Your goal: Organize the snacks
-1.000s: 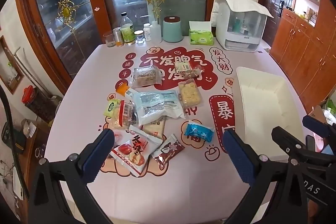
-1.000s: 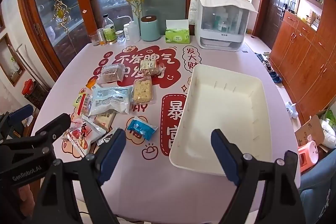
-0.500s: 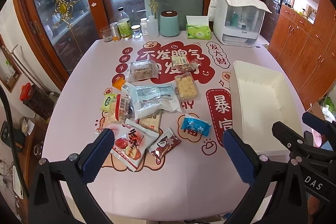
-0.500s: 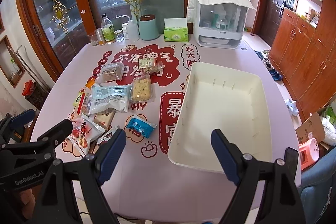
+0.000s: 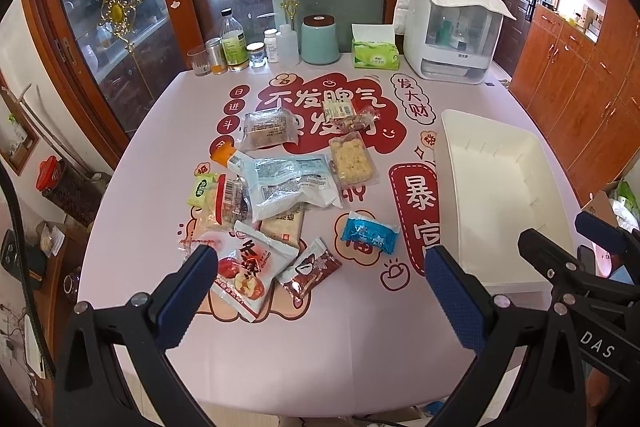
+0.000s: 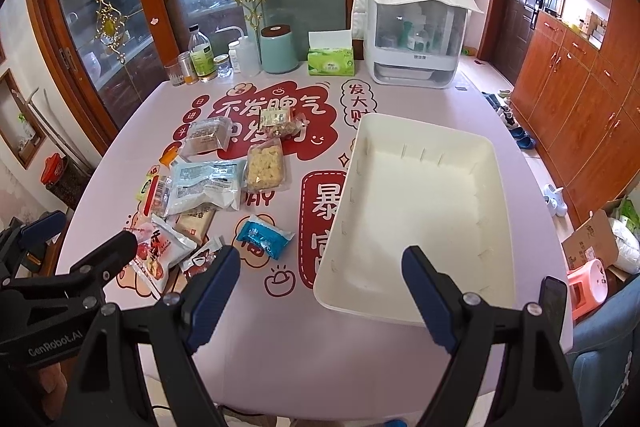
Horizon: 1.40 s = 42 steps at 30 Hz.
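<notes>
Several snack packets lie on the pink table: a blue packet, a brown packet, a red-and-white packet, a large pale-blue bag and a cracker pack. An empty white bin stands to their right; it also shows in the left wrist view. My left gripper is open and empty, high above the table's front edge. My right gripper is open and empty, in front of the bin.
At the table's back edge stand bottles and jars, a teal canister, a green tissue box and a white appliance. Wooden cabinets line the right side. A glass door is behind the table.
Both grippers have drawn back and risen, so more of the table's front shows. Both stay open. Nothing on the table has moved.
</notes>
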Each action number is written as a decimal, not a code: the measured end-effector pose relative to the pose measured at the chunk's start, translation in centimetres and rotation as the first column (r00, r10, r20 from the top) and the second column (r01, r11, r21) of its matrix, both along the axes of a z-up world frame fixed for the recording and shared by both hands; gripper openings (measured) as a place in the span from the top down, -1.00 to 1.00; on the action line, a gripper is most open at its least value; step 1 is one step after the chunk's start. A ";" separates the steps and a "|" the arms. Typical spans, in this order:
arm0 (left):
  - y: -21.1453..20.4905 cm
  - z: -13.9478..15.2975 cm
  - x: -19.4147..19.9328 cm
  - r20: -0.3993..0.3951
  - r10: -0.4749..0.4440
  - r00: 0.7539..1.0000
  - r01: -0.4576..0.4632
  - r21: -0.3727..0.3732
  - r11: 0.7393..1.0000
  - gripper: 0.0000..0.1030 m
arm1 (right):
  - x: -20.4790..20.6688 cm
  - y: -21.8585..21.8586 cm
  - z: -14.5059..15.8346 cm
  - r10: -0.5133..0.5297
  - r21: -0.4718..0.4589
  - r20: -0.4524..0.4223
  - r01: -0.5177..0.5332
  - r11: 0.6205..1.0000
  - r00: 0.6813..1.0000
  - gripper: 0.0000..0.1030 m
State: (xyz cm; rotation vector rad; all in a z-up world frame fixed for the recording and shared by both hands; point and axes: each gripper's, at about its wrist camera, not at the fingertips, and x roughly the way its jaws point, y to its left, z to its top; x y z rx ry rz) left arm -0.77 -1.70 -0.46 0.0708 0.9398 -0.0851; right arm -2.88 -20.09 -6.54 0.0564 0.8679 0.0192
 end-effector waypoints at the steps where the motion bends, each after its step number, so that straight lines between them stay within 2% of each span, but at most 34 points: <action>1: 0.0 0.0 0.0 -0.002 0.000 1.000 0.000 0.000 1.000 -0.99 | 0.0 0.0 0.0 0.000 0.000 -0.002 0.000 1.000 1.000 -0.62; 36: 0.0 -0.3 0.0 0.000 0.001 1.000 -0.001 0.005 1.000 -0.99 | 0.4 0.4 -0.3 0.006 0.002 -0.004 -0.006 1.000 1.000 -0.62; 42: 1.3 -0.2 0.3 0.016 -0.001 1.000 0.001 0.011 1.000 -0.99 | 0.5 1.1 0.3 -0.004 -0.005 0.014 0.004 1.000 1.000 -0.62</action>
